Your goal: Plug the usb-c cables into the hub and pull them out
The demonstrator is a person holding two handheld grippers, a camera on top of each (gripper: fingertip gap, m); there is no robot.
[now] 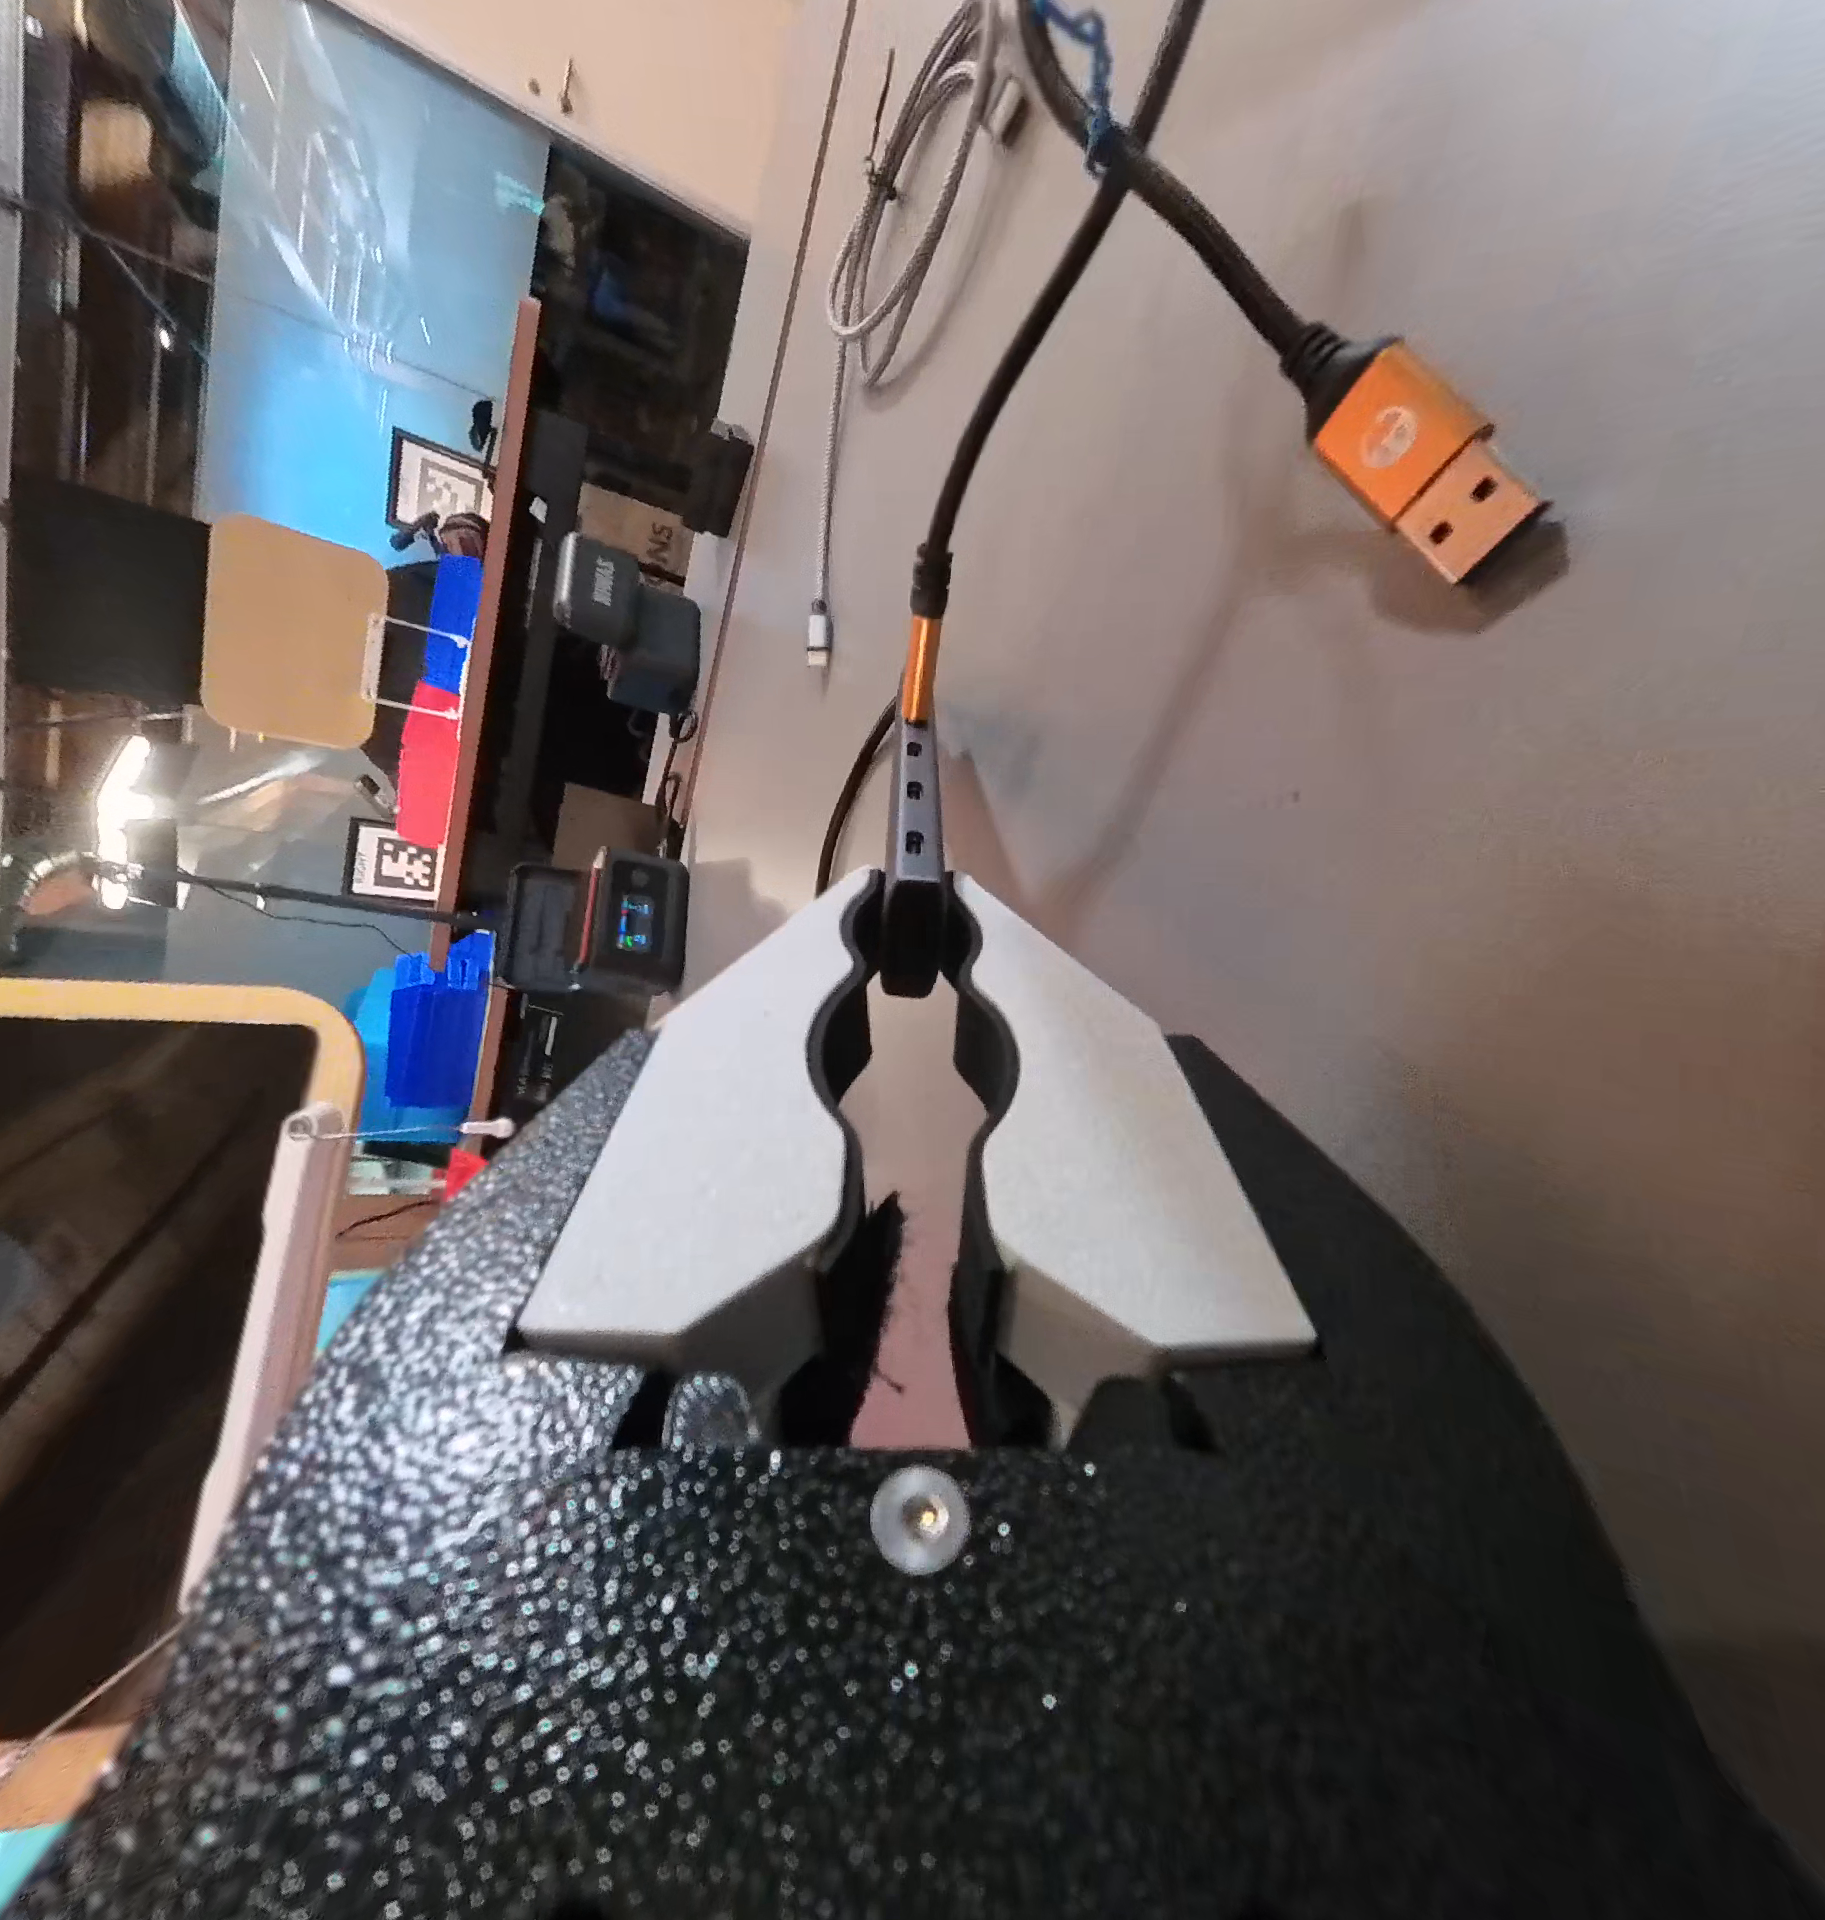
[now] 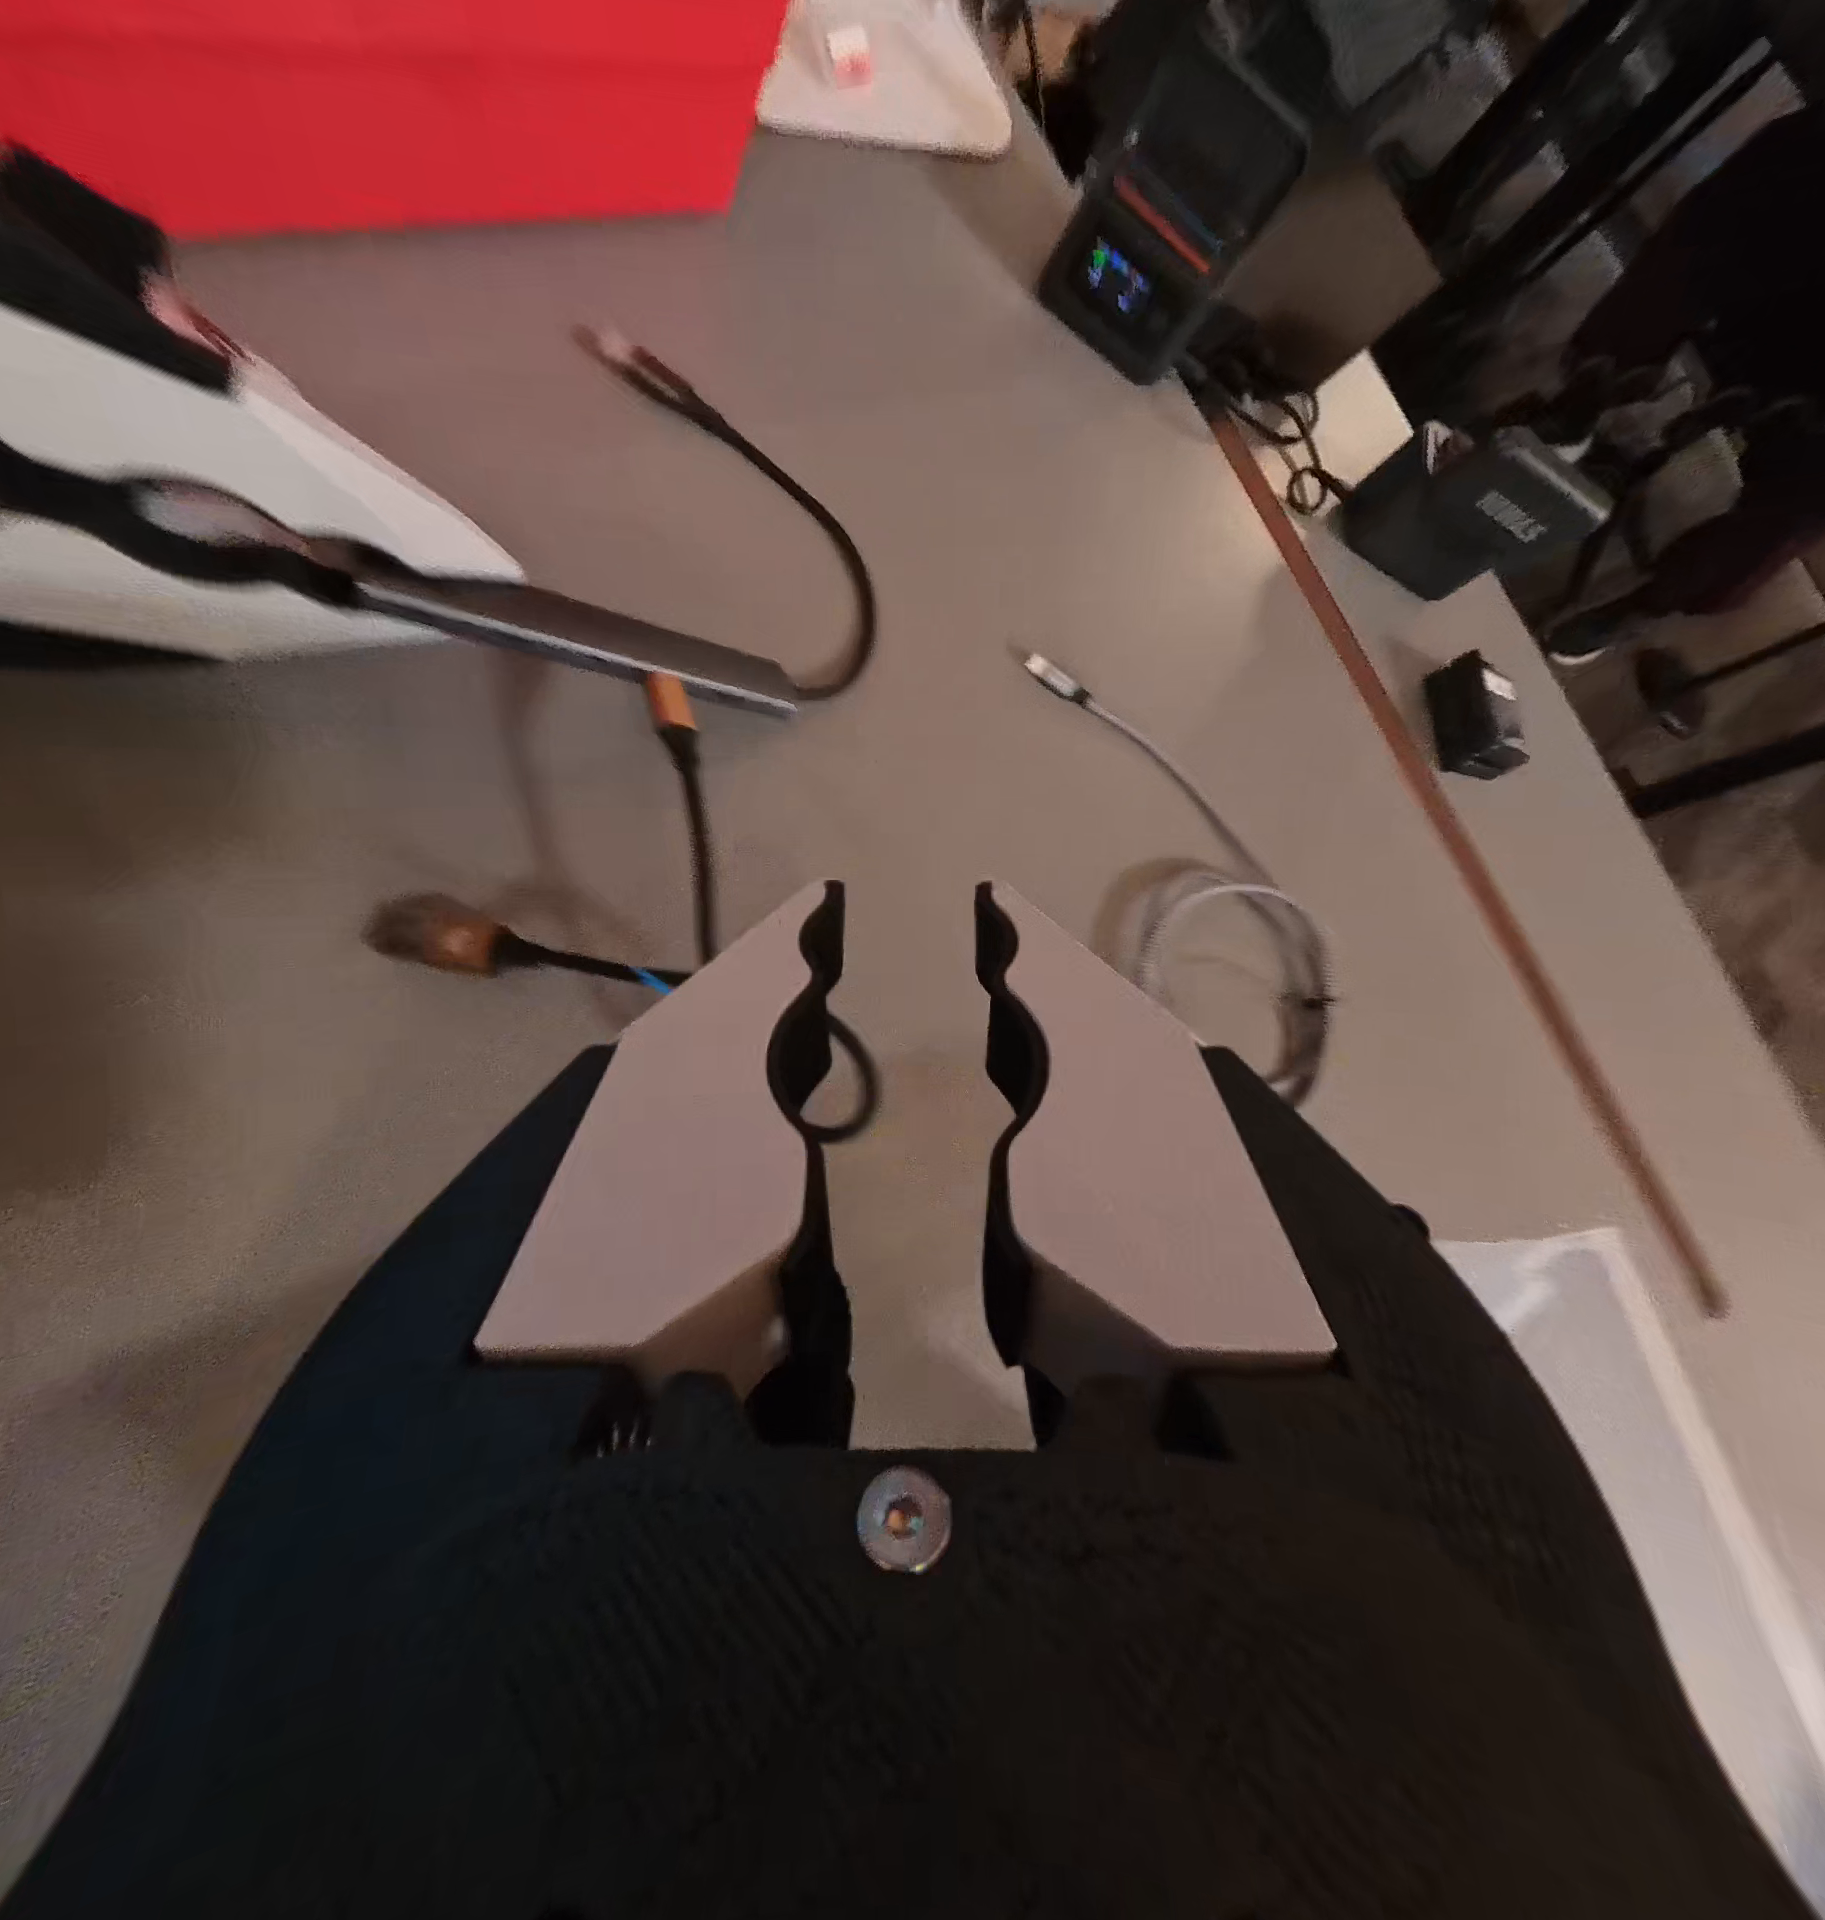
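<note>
My left gripper (image 1: 913, 914) is shut on the near end of a slim grey hub (image 1: 916, 821), seen edge-on. An orange USB-C plug (image 1: 918, 670) on a black cable sits in the hub's far end. That cable's other end, an orange USB-A plug (image 1: 1422, 457), lies on the table. In the right wrist view the left gripper (image 2: 295, 566) holds the hub (image 2: 617, 639) above the table, with the orange plug (image 2: 671, 707) in it. My right gripper (image 2: 908, 904) is open and empty over the table, near the black cable. A silver cable's plug (image 2: 1053, 675) lies free to the right.
The grey table (image 2: 991, 468) has a brown edge (image 2: 1407, 790) at the right. A coiled silver cable (image 2: 1230, 966) lies near my right fingers. A small black device with a lit screen (image 2: 1147, 260) stands at the far edge. A red sheet (image 2: 368, 104) lies far left. Spacing between my two grippers at the tips: around 15 cm.
</note>
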